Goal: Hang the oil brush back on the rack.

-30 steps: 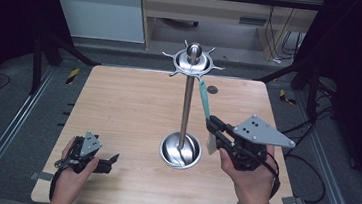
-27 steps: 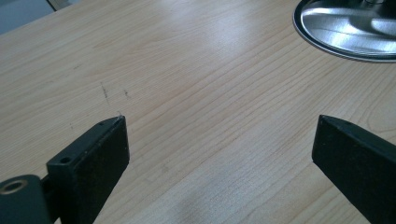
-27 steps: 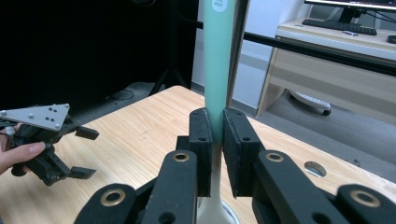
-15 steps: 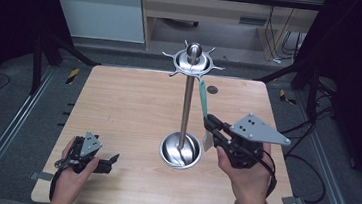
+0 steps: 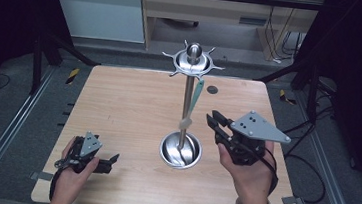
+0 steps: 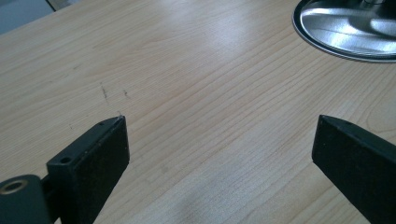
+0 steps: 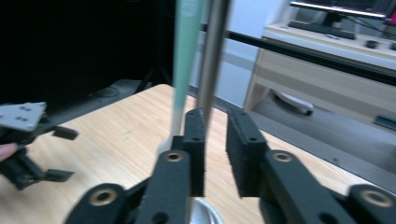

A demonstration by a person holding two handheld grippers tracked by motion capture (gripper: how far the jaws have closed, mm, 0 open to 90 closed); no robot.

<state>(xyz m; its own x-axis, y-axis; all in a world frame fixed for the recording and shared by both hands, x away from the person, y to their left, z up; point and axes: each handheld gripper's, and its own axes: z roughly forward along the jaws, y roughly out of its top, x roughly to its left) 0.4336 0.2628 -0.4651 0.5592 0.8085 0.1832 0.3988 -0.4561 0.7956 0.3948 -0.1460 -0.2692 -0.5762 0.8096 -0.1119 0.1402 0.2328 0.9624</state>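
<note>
Table – wooden, broad bare board left of the stand, whose hooked crown is seen from the high view alone. Stand base – caught by the left gripper view. Green utensil – hung from the crown beside the pole. Right gripper – jaws just opened, narrowly parted, nothing pressed, utensil just beside. Left gripper – jaws wide apart, low over the near edge.

Your table: pale wood grain, matt, faintly scuffed. Stand: polished metal, its base dish mirror-glossy. Hanging utensil: pale green handle, smooth, plastic-looking. Your gripper jaws: black and matt, pads finely textured. Right gripper top plate: flat grey metal.
</note>
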